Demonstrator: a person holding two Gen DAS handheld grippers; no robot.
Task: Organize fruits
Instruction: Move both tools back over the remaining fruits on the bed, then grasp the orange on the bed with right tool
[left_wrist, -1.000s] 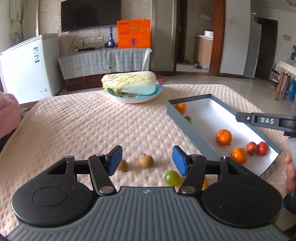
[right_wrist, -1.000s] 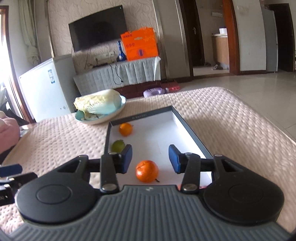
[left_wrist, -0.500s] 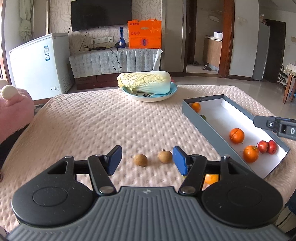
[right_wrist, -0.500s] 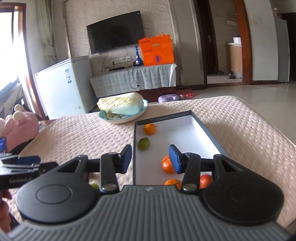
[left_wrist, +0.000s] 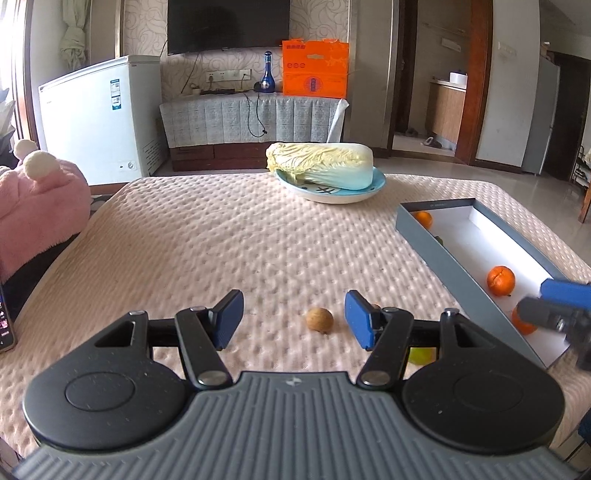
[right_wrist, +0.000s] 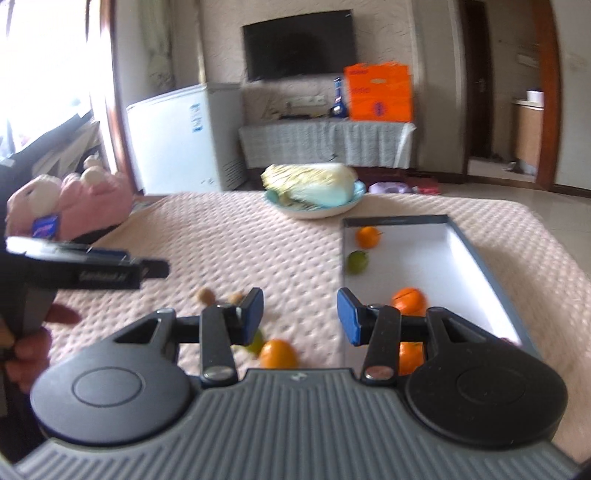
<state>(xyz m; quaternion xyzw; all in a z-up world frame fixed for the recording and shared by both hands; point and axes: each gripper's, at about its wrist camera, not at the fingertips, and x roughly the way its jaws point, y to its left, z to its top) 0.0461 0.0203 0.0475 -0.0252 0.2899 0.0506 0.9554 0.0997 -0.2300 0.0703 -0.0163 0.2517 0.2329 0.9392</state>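
Observation:
My left gripper (left_wrist: 293, 317) is open and empty, low over the table, with a small brown fruit (left_wrist: 319, 320) between its fingers; a second brown fruit and a green fruit (left_wrist: 421, 355) are partly hidden behind its right finger. A grey box (left_wrist: 436, 254) at the right holds oranges (left_wrist: 500, 280). My right gripper (right_wrist: 300, 318) is open and empty, near the box's (right_wrist: 480, 251) left wall. A loose orange (right_wrist: 279, 353) and a green fruit (right_wrist: 257, 341) lie just below it. The box holds an orange (right_wrist: 367, 236), a green fruit (right_wrist: 357, 261) and more oranges (right_wrist: 408, 300).
A blue plate (left_wrist: 332, 192) with a Chinese cabbage (left_wrist: 321, 164) stands at the table's far side. A pink plush toy (left_wrist: 33, 206) lies at the left edge. The table has a pink quilted cloth (left_wrist: 221, 240). The right wrist view is blurred.
My left gripper has swung left, so the brown fruit now sits between its fingers. My right gripper has moved left off the box, toward the loose orange and green fruit.

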